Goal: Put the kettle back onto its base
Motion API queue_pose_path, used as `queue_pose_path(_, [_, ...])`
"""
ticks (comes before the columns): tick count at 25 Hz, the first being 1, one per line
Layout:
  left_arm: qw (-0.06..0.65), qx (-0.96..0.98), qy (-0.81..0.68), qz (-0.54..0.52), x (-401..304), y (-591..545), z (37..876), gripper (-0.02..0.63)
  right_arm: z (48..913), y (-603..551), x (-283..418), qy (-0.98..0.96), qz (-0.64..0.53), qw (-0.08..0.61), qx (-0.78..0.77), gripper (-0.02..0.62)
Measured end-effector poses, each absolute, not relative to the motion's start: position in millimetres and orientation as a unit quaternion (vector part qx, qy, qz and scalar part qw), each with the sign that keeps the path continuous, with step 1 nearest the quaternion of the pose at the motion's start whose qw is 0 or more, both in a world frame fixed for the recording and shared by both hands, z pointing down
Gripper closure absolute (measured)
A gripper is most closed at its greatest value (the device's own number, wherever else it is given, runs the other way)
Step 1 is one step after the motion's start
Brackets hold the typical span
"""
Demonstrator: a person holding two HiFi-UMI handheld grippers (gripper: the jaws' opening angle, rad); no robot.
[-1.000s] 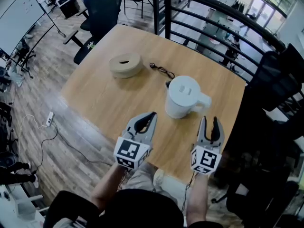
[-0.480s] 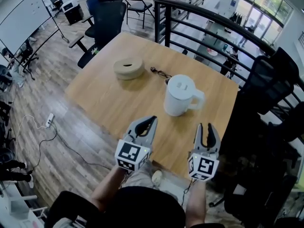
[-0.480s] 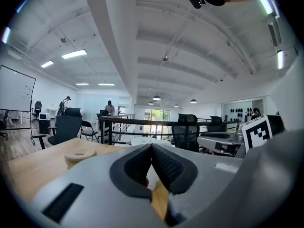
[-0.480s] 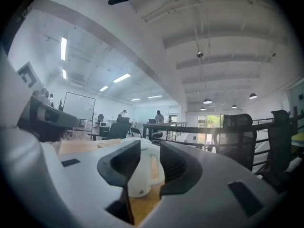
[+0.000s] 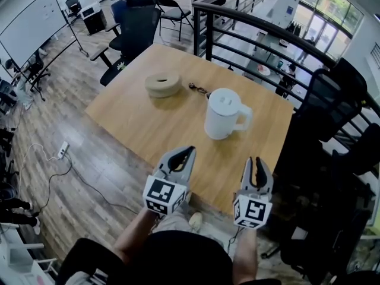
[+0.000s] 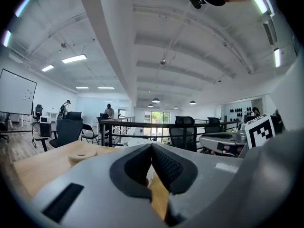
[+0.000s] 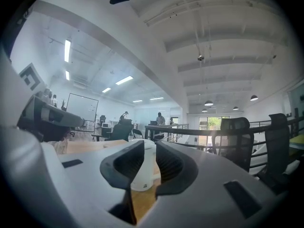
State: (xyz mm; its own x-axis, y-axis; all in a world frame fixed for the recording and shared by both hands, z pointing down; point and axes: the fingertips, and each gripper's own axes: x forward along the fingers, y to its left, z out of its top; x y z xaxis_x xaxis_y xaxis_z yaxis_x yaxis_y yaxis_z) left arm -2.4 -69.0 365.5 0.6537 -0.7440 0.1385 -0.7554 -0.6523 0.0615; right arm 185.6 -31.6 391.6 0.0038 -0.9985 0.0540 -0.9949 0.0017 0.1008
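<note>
The white kettle stands upright on the wooden table, towards the far right part of the top, its handle turned to the right and its flat lid shut, so what is inside can't be seen. I can't tell whether a base sits under it. A thin black cord lies on the wood just behind it and runs in towards its foot. Further left, well apart from the kettle, there's a low round tan disc with a dark slot in its top.

Both tools are held at the near edge of the table, well short of the kettle, with bare wood between. The left gripper has its jaws brought together at the tips with nothing in them. The right gripper has a narrow gap between its jaws, which are closing; nothing is gripped, and the kettle only shows far off through the gap.

Nothing stands between the tools and the kettle. Around the table there's a dark railing behind, a black office chair at the far left corner, another dark chair close to the right edge, and a whiteboard off to the left
</note>
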Motion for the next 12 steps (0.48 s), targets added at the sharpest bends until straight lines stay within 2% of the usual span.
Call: queue_pose_path(12, [0.054, 0.910, -0.407, 0.050, -6, -21, 361, 0.604, 393, 18, 171, -0.710, -0.011, 0.055, 0.702, 0.569])
